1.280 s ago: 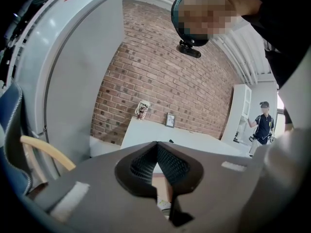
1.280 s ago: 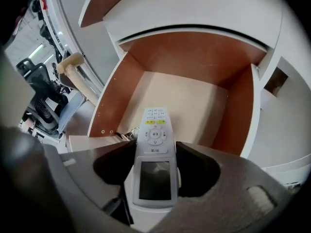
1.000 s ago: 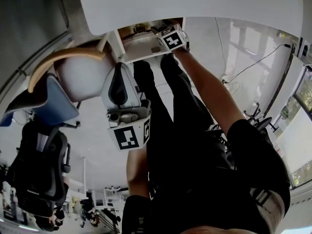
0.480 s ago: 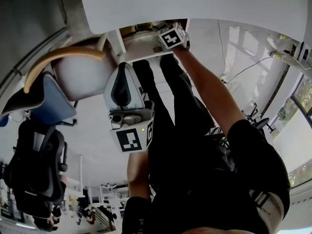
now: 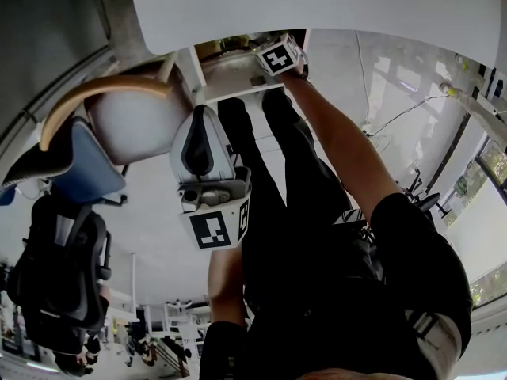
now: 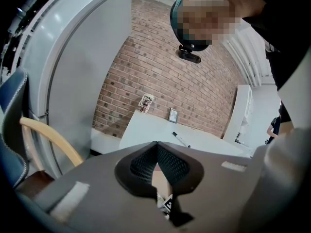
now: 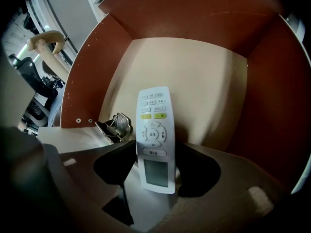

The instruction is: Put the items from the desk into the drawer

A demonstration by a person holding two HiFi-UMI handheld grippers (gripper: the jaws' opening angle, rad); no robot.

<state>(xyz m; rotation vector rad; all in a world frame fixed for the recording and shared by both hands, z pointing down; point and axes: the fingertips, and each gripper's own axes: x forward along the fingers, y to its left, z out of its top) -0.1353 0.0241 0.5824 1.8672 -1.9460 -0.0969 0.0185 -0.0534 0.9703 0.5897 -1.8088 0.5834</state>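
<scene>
Right gripper (image 7: 155, 154): jaws grasp white rectangular plastic remote control (image 7: 154, 125); brown-walled wooden drawer (image 7: 214, 76) ahead of jaws. Left gripper (image 6: 156, 148): jaws clenched, empty.

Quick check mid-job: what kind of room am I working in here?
Likely an office: a white desk with a drawer, a black swivel chair, and a brick wall behind.

White remote (image 7: 154, 130), reddish-brown drawer (image 7: 194, 13) with cream floor, red brick wall (image 6: 194, 76).

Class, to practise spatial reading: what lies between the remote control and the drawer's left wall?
A binder clip, shown in the right gripper view.
</scene>
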